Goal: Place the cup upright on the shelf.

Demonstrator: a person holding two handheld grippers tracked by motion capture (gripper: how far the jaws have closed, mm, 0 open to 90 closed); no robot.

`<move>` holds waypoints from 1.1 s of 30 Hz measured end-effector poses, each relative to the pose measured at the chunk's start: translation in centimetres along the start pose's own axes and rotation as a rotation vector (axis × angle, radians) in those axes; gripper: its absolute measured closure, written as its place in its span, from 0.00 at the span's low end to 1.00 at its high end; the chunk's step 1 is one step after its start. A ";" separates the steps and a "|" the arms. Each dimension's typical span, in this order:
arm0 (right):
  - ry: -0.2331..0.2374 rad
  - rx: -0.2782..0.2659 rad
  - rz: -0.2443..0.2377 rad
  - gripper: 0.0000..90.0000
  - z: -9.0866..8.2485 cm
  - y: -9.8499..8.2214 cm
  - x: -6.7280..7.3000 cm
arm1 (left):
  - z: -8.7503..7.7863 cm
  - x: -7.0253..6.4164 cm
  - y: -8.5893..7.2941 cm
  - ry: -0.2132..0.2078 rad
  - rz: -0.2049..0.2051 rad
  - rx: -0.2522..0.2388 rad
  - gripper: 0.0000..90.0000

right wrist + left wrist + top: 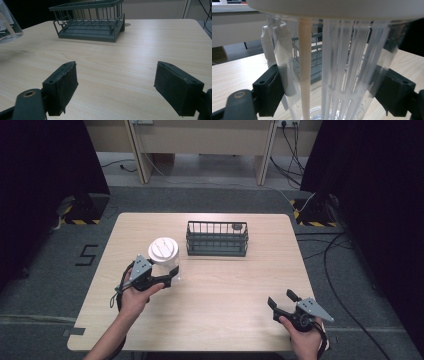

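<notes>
A clear plastic container [168, 262] with a white lid stands at the table's left middle. My left gripper [171, 274] is shut on its lower body. In the left gripper view the container [347, 75] sits between both pads [272, 92], and a beige stick and a clear ribbed insert show inside it. I cannot tell whether its base touches the table. My right gripper [281, 298] is near the front right edge, open, with nothing between its jaws [123, 87]. A dark wire basket [217, 239] stands at the back middle of the table, also seen ahead of the right gripper [92, 22].
The light wooden table [225, 290] has bare surface between the two grippers and in front of the basket. A small dark round object sits in the basket's far right corner [237, 226]. Cables and stand feet lie on the floor around the table.
</notes>
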State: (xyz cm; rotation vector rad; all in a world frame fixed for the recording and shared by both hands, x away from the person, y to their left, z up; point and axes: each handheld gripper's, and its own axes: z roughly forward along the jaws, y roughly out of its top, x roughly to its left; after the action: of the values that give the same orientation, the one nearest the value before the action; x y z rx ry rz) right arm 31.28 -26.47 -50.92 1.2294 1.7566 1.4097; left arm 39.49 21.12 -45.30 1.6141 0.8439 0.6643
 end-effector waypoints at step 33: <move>0.008 0.026 -0.025 0.21 0.3 -0.4 0.3 | 5.2 0.1 4.5 -0.014 0.036 -0.019 0.19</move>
State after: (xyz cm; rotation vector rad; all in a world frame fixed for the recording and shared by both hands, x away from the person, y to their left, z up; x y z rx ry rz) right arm 31.28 -26.04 -51.38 1.2123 1.7944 1.3833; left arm 44.44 17.76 -41.89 1.6181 0.7981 0.6833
